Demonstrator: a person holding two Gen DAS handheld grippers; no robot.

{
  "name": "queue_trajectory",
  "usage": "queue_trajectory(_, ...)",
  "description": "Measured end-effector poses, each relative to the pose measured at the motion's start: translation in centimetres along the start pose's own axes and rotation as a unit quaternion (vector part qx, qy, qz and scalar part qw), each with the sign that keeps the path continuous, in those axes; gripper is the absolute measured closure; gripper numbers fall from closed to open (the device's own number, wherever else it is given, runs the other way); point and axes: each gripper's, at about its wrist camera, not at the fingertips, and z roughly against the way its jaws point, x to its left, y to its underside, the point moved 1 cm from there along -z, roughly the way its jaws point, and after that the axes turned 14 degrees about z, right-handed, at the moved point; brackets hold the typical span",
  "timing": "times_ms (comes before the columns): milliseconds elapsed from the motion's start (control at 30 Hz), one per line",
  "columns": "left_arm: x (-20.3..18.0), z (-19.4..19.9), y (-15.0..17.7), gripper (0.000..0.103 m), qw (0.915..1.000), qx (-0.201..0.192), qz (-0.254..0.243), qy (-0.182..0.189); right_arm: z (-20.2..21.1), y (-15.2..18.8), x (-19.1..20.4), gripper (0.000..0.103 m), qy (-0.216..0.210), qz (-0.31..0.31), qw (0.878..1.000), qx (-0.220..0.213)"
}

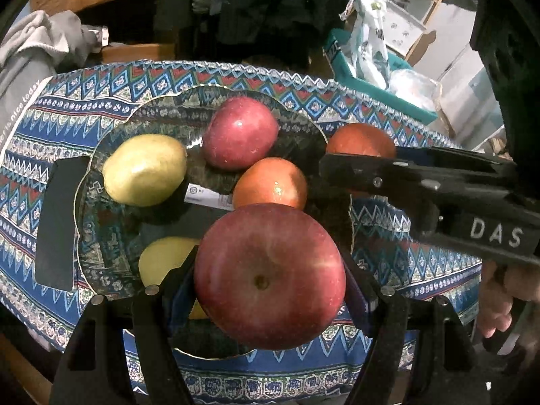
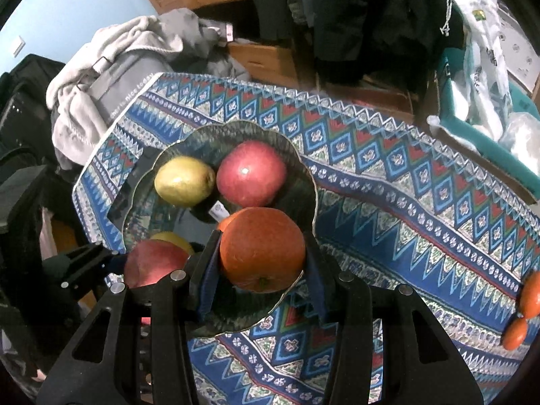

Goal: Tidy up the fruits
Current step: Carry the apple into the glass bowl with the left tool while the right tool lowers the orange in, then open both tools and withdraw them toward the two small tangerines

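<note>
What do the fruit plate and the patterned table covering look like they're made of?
Plate: looks like dark tinted glass, glossy; the cloth's pattern shows through it, it has a thin bright scalloped rim, and a label sticker is visible on it. Table covering: looks like printed woven fabric, matte, with a zigzag-trimmed edge; it could also be coated cloth.

Red apple (image 1: 270, 276); orange fruit (image 2: 262, 249); blue zigzag-patterned cloth (image 2: 388, 209).

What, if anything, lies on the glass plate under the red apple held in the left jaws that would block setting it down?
A yellow fruit lies on the glass plate just beside and partly under the held red apple, and an orange fruit sits just beyond. The right gripper holds an orange over the plate's right edge.
</note>
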Motion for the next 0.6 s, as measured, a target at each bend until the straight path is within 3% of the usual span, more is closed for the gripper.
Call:
queue_trajectory(300,-1.2,-0.5,0.6,0.026,0.9996,0.017,-0.024,-0.006,-1.2,0.9,0.6,0.058,-0.011,-0.002,1.0,0.017)
queue_trajectory(600,-0.7,1.2,0.5,0.026,0.9997,0.002,-0.02,-0.016,-1.6,1.3,0.5,0.056,-0.028,-0.013,0.999,0.024)
